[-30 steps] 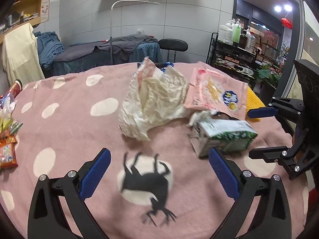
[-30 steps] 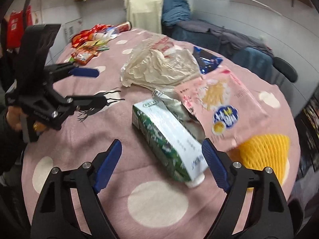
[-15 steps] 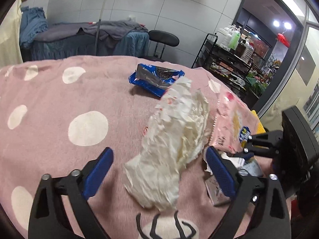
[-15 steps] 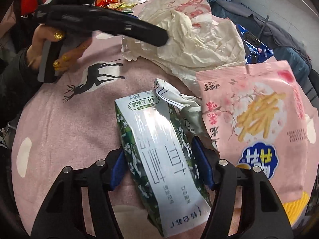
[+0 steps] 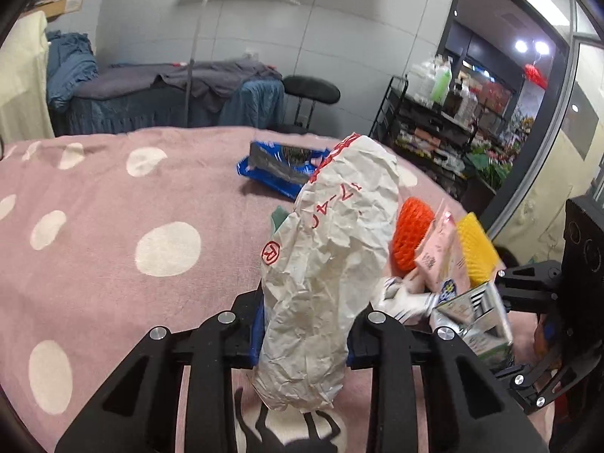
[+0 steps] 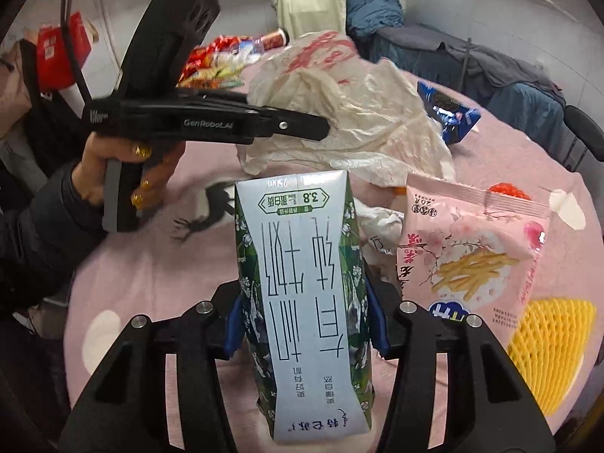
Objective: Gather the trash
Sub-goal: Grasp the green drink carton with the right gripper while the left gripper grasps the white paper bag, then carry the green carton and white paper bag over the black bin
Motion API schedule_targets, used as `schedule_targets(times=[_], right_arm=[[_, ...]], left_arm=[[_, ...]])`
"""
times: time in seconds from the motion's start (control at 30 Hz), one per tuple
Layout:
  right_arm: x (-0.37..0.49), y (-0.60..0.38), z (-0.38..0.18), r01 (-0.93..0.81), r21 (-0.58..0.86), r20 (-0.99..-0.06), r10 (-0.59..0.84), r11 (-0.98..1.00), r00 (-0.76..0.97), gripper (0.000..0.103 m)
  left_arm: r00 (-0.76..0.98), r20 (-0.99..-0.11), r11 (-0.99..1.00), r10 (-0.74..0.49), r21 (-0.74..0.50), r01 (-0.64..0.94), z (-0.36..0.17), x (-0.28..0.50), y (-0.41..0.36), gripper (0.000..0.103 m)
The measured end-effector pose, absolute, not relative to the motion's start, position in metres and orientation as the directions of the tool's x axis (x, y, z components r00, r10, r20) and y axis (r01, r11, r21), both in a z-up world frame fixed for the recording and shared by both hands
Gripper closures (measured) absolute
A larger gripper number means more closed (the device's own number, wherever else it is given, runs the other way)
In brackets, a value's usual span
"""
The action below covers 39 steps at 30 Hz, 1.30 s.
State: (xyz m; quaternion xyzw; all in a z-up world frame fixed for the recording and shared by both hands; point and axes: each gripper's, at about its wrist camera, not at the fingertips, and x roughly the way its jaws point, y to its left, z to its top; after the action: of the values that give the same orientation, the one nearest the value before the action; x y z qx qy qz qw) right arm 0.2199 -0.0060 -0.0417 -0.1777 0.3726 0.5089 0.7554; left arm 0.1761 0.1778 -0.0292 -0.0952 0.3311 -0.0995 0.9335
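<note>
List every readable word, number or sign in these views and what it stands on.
"GenRobot.AI": left gripper, on its side.
"3.8", "250ml": milk carton, top; its Chinese print I leave unquoted.
"R" in a red circle: white paper bag.
Pink snack bag: too small.

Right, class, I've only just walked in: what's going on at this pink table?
A person is clearing trash with two hand-held claws. The left claw has just closed on a crumpled white paper bag; the right claw has closed on a green milk carton. A pink snack bag, a blue wrapper and foam nets lie on the spotted tablecloth.
</note>
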Motion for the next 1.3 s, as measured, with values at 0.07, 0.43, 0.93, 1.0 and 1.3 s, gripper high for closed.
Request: schedule_targets(times=[0.07, 0.43, 0.93, 1.0, 1.3], right_arm=[[0.208, -0.015, -0.034, -0.893, 0.135, -0.710, 0.670, 0.429, 0.215, 0.052], [0.176, -0.061, -0.010, -0.839, 0.201, -0.572, 0.756, 0.505, 0.318, 0.052], [0.154, -0.154, -0.005, -0.656, 0.282, -0.484, 0.694, 0.700, 0.533, 0.052], [0.150, -0.168, -0.006, -0.627, 0.289, -0.481, 0.676, 0.723, 0.559, 0.052], [0.145, -0.228, -0.018, -0.474, 0.300, -0.483, 0.561, 0.828, 0.673, 0.052]], left_arm=[[0.783, -0.571, 0.958, -0.247, -0.264, 0.110, -0.021, 0.161, 0.182, 0.073], [0.849, -0.471, 0.953, -0.242, -0.278, 0.118, 0.003, 0.095, 0.157, 0.073], [0.832, -0.409, 0.915, -0.376, -0.304, 0.264, 0.009, 0.094, 0.079, 0.073], [0.822, -0.405, 0.905, -0.400, -0.314, 0.285, 0.008, 0.099, 0.069, 0.073], [0.770, -0.421, 0.875, -0.479, -0.299, 0.381, 0.006, 0.113, 0.016, 0.073]])
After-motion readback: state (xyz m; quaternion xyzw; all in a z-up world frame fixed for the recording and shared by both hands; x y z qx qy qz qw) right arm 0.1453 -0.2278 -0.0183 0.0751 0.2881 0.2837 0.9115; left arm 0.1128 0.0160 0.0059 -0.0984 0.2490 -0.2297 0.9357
